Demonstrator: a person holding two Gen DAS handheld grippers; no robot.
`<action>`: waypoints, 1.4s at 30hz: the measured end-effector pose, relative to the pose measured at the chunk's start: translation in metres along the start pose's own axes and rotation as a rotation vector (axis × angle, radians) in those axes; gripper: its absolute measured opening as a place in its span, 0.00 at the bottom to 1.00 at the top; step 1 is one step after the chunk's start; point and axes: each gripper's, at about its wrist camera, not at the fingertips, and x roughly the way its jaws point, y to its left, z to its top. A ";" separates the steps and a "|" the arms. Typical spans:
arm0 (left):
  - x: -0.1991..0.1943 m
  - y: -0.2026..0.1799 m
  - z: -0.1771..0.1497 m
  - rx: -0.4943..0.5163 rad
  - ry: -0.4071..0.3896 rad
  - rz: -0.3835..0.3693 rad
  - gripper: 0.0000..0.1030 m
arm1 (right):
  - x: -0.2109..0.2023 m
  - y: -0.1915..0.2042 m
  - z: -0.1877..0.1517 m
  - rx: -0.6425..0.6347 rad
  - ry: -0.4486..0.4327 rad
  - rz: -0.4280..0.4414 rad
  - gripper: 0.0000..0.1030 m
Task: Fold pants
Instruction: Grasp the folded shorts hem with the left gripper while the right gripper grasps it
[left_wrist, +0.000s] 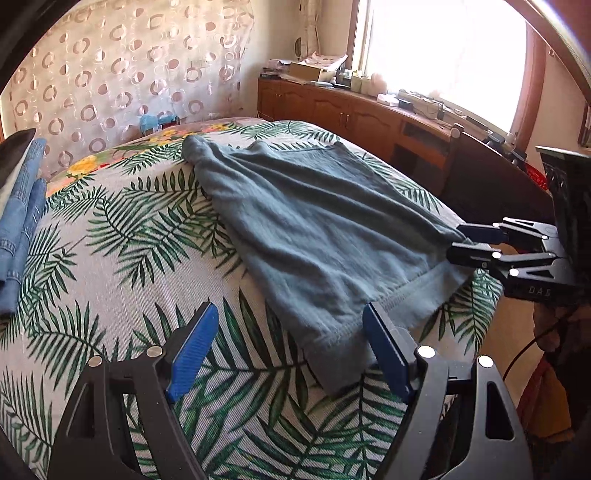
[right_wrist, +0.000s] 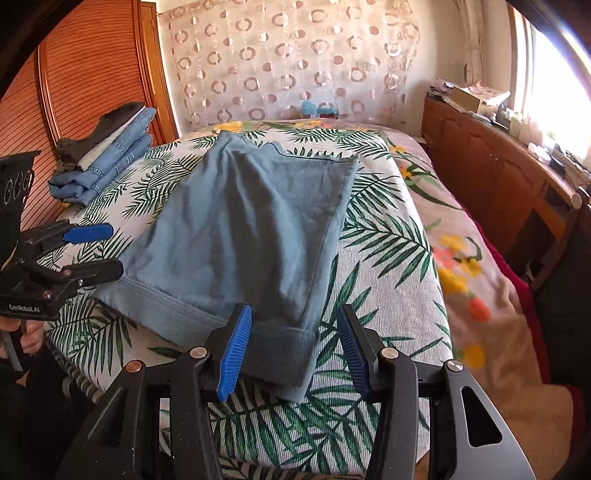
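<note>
Bed (right_wrist: 388, 258) was covered with a palm-leaf print spread. Grey-blue pants (right_wrist: 251, 229) lay folded lengthwise along its middle, hems at the near edge. A stack of folded jeans (right_wrist: 107, 162) sat at the far left corner.

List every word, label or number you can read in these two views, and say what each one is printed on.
"GenRobot.AI": on the black body of the left gripper, seen in the right wrist view.
"DAS": on the black body of the right gripper, in the left wrist view; partly blurred, perhaps incomplete.
Papers and boxes on the wooden cabinet: too small to read.
</note>
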 end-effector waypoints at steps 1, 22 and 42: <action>-0.001 -0.001 -0.002 0.001 0.001 -0.001 0.79 | -0.001 -0.001 0.000 0.004 -0.003 0.000 0.49; -0.001 -0.017 -0.015 -0.008 0.007 -0.093 0.23 | -0.011 0.002 -0.013 0.018 -0.029 0.011 0.49; -0.008 -0.010 -0.019 -0.031 0.013 -0.106 0.19 | 0.003 0.000 -0.016 0.048 0.004 0.023 0.49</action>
